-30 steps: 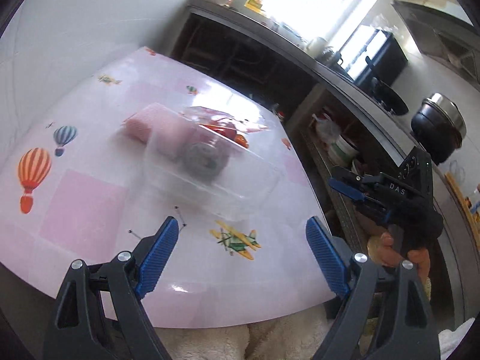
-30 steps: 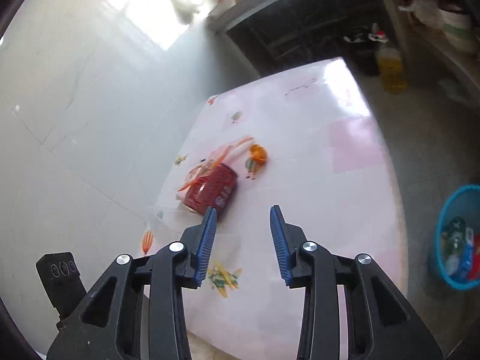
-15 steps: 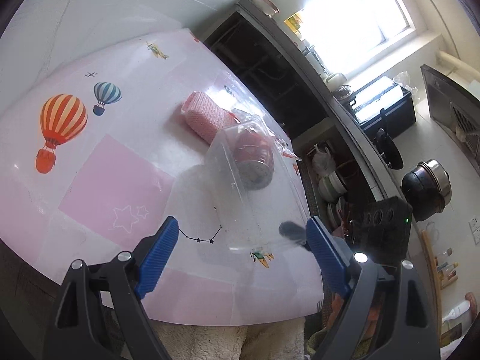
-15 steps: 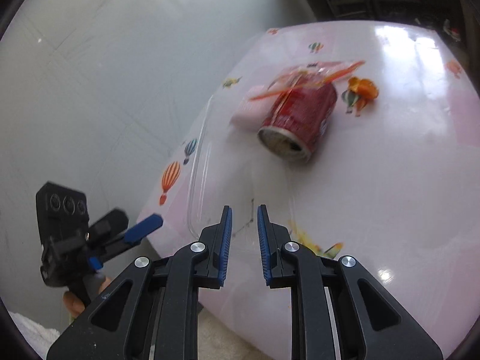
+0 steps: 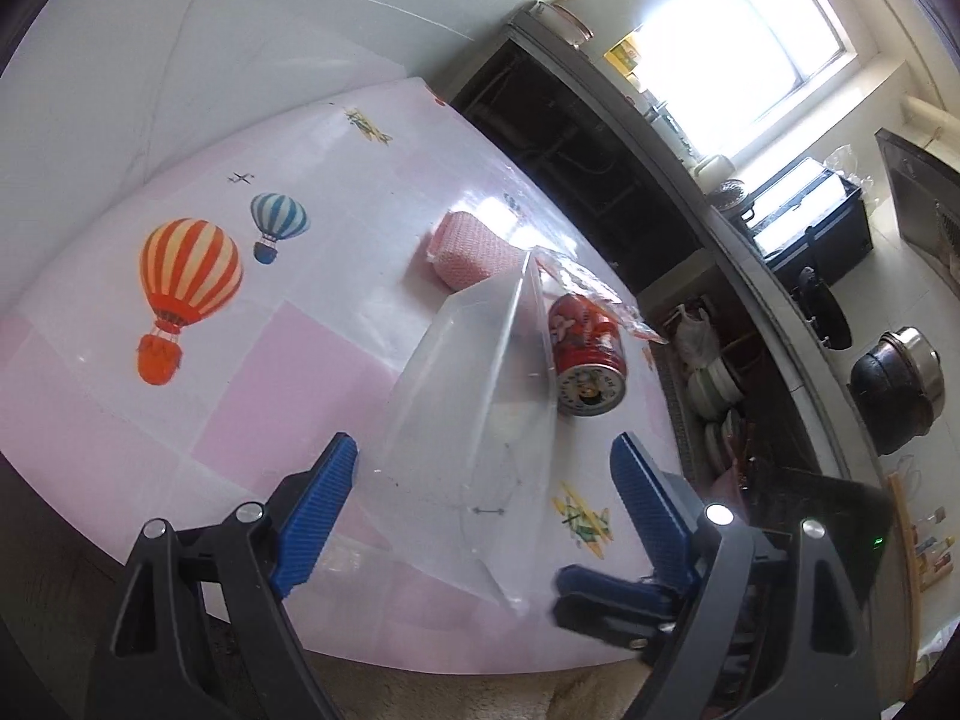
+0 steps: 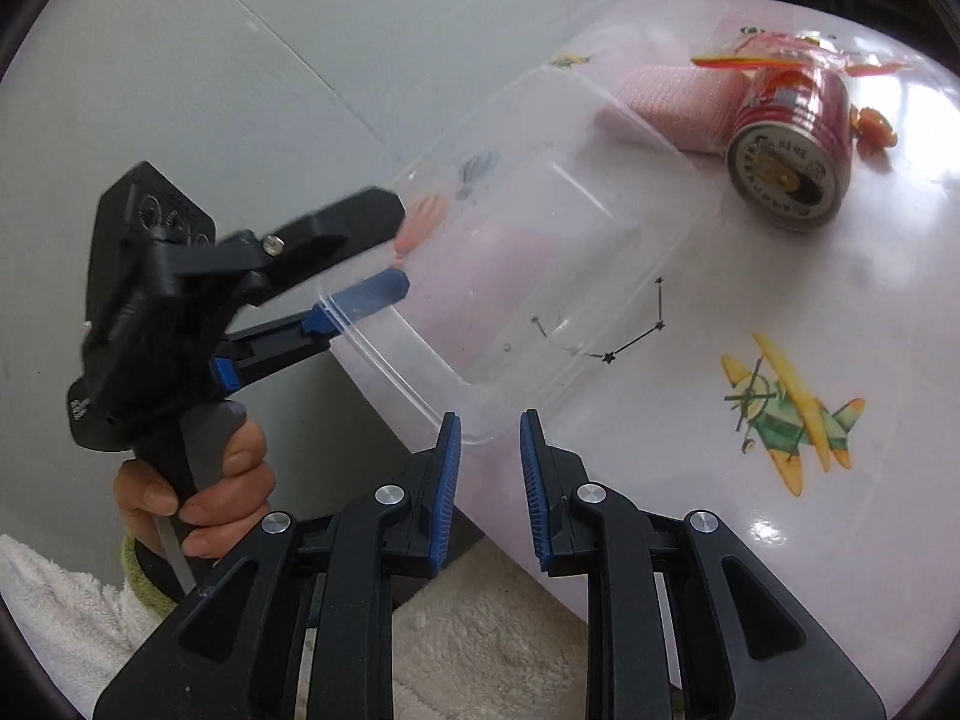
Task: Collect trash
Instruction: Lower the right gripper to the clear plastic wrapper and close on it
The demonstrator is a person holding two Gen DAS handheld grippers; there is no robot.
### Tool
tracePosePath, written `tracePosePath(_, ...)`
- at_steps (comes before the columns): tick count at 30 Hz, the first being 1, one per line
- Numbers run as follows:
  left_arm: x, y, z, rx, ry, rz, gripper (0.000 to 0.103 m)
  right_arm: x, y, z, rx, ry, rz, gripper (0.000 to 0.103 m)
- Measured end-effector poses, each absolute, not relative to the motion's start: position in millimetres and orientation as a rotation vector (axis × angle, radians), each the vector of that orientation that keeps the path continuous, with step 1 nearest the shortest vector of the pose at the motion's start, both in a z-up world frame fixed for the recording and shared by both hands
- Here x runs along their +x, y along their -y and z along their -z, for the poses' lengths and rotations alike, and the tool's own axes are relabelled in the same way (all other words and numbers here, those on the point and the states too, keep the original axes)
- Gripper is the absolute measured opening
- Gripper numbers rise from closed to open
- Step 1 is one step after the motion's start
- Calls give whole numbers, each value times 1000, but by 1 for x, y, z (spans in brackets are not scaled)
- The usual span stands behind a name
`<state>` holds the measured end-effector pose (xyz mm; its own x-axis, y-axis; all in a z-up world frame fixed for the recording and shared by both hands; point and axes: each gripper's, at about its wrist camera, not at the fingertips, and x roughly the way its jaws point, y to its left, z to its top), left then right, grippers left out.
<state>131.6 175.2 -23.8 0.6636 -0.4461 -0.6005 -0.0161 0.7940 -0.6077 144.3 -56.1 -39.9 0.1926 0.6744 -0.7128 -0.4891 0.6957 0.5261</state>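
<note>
A clear plastic container (image 5: 468, 396) (image 6: 540, 252) stands tipped on the pink table, its mouth facing the right wrist camera. Behind it lie a red can (image 5: 585, 354) (image 6: 786, 138) on its side, a pink cloth (image 5: 474, 243) (image 6: 672, 102) and a crumpled wrapper (image 5: 588, 285) (image 6: 774, 57). My left gripper (image 5: 483, 462) (image 6: 396, 246) is wide open and straddles the container without touching it. My right gripper (image 6: 489, 438) (image 5: 558, 594) has its jaws narrow and opening, with the container's near rim corner at their tips; no firm press shows.
A small orange scrap (image 6: 873, 129) lies beside the can. A hand (image 6: 204, 498) holds the left gripper off the table's left edge. A dark counter with stacked bowls (image 5: 714, 384) and a black pot (image 5: 897, 384) runs along the right. White fluffy fabric (image 6: 480, 660) lies below the near edge.
My right gripper has swung in from above the can to the container's near corner. The container has tipped from flat onto its side. My left gripper has come closer around it, still wide.
</note>
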Motion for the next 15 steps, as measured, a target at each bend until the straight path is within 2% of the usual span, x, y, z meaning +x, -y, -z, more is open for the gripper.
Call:
tracePosePath(3, 133, -178, 27, -568, -826, 219, 80, 157, 91, 21, 240, -1038, -760, 31)
tracePosePath(6, 134, -179, 28, -528, -823, 194, 77, 169, 125, 3, 280, -984, -661, 42)
tracePosePath(8, 135, -179, 27, -508, -821, 188, 75, 185, 149, -1, 342, -976, -593, 53)
tracePosePath(15, 139, -180, 27, -471, -837, 163, 63, 256, 197, 17, 695, -1030, -511, 57)
